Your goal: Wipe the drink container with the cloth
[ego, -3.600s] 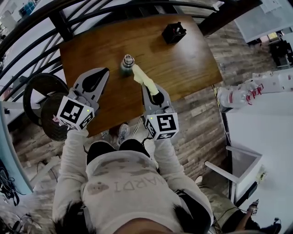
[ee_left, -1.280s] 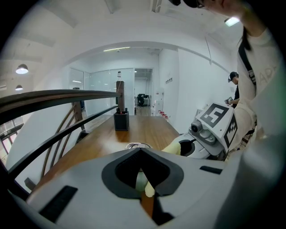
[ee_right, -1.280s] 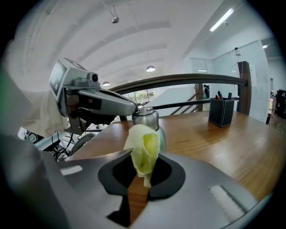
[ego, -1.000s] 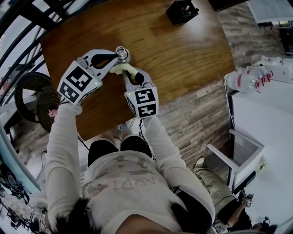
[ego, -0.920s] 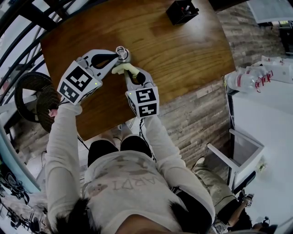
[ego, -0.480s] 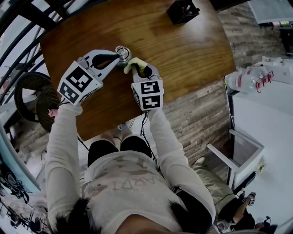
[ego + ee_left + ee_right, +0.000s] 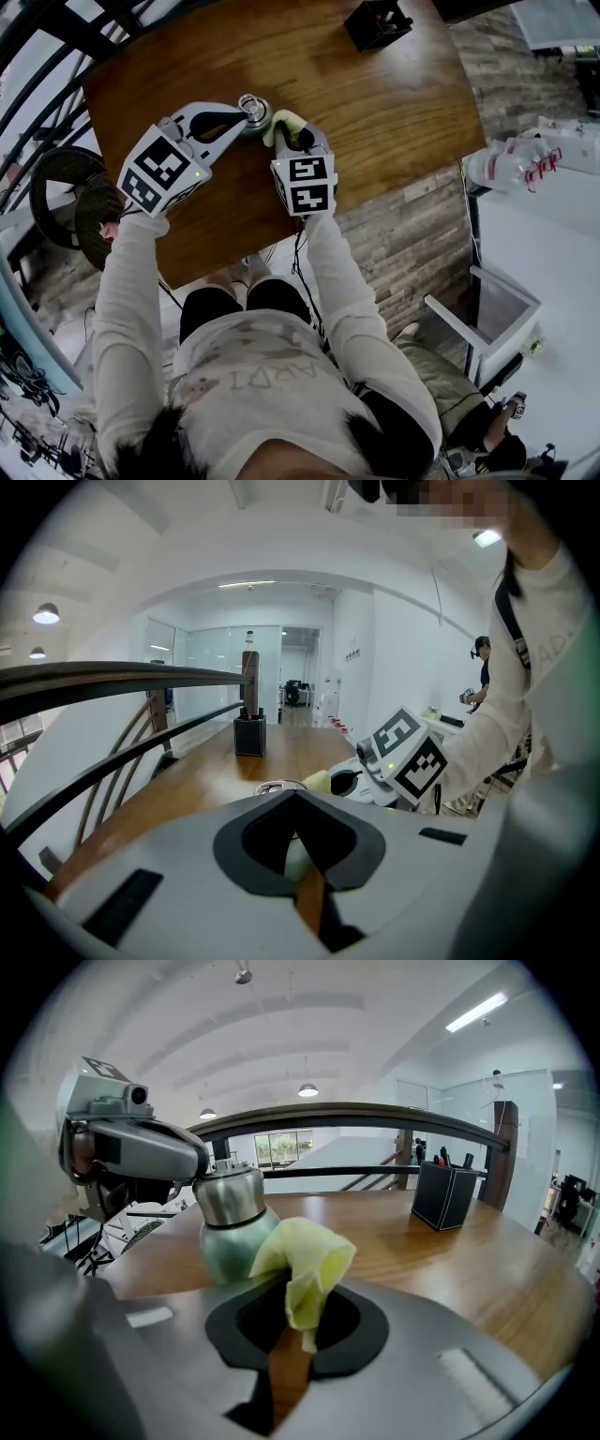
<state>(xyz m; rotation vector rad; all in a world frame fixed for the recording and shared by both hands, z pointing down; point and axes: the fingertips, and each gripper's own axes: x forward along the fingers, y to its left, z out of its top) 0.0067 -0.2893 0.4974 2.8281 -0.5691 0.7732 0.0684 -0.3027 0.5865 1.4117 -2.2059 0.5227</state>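
The drink container is a pale green bottle (image 7: 253,116) with a steel top, upright on the wooden table (image 7: 384,103). My left gripper (image 7: 240,114) reaches in from the left and is shut on the bottle's top. In the right gripper view the left gripper (image 7: 195,1162) meets the steel neck of the bottle (image 7: 225,1232). My right gripper (image 7: 296,137) is shut on a crumpled yellow cloth (image 7: 285,122). The cloth (image 7: 305,1260) presses against the bottle's right side. In the left gripper view only the bottle's rim (image 7: 277,787) shows above the jaws, with the cloth (image 7: 317,780) beside it.
A black pen holder (image 7: 377,21) stands at the table's far right. A dark railing (image 7: 56,56) curves along the table's far and left sides. Round black discs (image 7: 80,202) lie left of the table. White bottles (image 7: 511,161) sit on a white surface at right.
The left gripper, apart from the bottle 3.6 s ago, now holds its top. Over the last second the right gripper carried the cloth from the bottle's near side round to its right side.
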